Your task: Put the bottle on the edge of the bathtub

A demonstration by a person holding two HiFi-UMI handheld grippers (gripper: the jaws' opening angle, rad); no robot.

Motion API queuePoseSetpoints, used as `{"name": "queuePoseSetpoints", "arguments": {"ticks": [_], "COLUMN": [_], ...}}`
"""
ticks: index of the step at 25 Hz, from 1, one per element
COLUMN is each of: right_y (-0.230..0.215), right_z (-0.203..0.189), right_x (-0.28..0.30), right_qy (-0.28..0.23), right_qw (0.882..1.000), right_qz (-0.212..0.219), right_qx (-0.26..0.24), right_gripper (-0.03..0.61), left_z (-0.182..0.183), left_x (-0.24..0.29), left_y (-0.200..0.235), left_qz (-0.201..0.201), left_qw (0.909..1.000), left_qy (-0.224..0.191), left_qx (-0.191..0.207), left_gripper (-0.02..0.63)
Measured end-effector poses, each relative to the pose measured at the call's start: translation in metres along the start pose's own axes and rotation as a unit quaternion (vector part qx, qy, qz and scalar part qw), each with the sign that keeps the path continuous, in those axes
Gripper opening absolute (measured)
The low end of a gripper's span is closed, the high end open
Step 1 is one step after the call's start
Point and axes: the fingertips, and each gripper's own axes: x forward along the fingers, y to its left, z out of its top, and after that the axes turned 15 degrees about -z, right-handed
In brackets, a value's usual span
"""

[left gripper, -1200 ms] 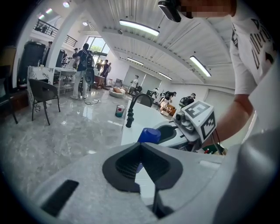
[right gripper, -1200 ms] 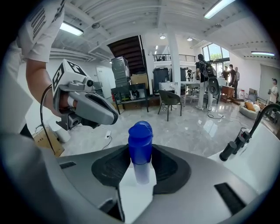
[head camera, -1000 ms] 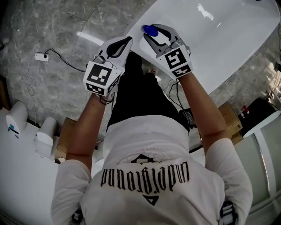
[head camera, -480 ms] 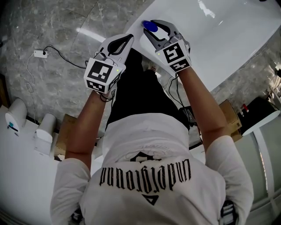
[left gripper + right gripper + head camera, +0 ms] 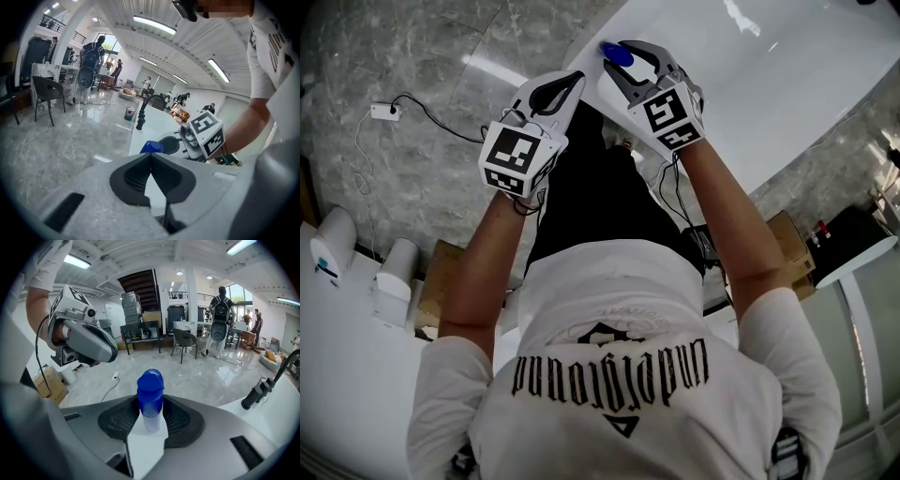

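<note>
The bottle (image 5: 150,392) has a blue cap and a pale body, and it stands upright in the middle of the right gripper view, between the two dark pads. The right gripper (image 5: 626,62) is clenched on it: both pads press the sides of the bottle just under the cap. In the head view the blue cap shows at the top centre of the frame, at the near rim of the white bathtub (image 5: 787,84), which fills the upper right. Whether the bottom of the bottle touches the rim, I cannot tell.

The left gripper (image 5: 572,82) is just to the left of the right one, near it but apart. Its jaws are closed with the tips together and nothing is between them. In the left gripper view the blue cap appears just above these closed tips, with the right gripper behind it on the right.

A black faucet (image 5: 140,115) rises from the bathtub further away. Grey marble floor (image 5: 412,56) covers the upper left of the head view, with a white power strip (image 5: 382,112) and its cable lying on it. The person's white shirt (image 5: 619,394) fills the lower part.
</note>
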Motion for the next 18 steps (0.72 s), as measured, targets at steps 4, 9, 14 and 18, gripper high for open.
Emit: {"name": "queuePoseSetpoints", "arguments": {"ticks": [4, 9, 14, 18], "right_y": [0.003, 0.006, 0.011, 0.01], "right_z": [0.003, 0.0, -0.003, -0.005], "right_x": [0.001, 0.0, 0.0, 0.002], "right_qy": [-0.003, 0.001, 0.005, 0.008], "right_qw": [1.0, 1.0, 1.0, 1.0], "right_qz": [0.003, 0.009, 0.01, 0.007], "right_qx": [-0.005, -0.004, -0.009, -0.01], "right_gripper": [0.156, 0.156, 0.156, 0.163], "left_z": [0.0, 0.0, -0.001, -0.003], "left_x": [0.0, 0.003, 0.003, 0.004], "left_y": [-0.001, -0.001, 0.001, 0.002], "left_qz": [0.001, 0.002, 0.006, 0.007], "left_qw": [1.0, 1.0, 0.9999, 0.9998], "left_qy": [-0.001, -0.006, -0.009, -0.008], "left_qx": [-0.001, -0.007, -0.013, -0.015], "left_gripper": [0.015, 0.015, 0.015, 0.015]}}
